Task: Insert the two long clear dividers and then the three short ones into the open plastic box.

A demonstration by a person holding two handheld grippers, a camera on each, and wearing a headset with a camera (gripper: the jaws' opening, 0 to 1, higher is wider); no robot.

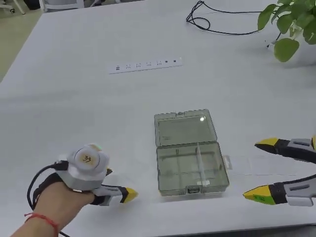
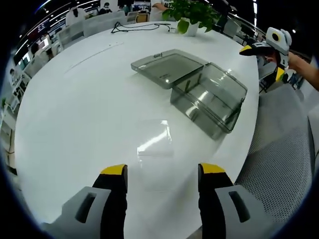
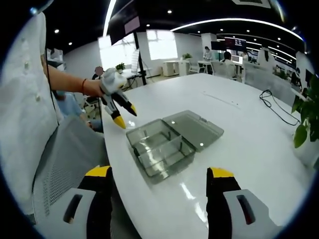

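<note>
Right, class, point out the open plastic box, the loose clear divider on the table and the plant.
plastic box (image 1: 185,129): head view, on its open lid.
clear divider (image 2: 154,139): left gripper view, middle of the sheet.
plant (image 1: 286,48): head view, on its lowest leaf.

Smoky clear plastic box (image 1: 173,186) open, lid (image 1: 185,128) flat on table behind base. One long divider (image 1: 198,160) upright inside. Loose clear dividers (image 2: 154,139) flat beside box.

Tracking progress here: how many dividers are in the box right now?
1: a clear divider runs across the base of the open box, near its middle. Clear pieces are hard to see, so another may be hidden.
</note>
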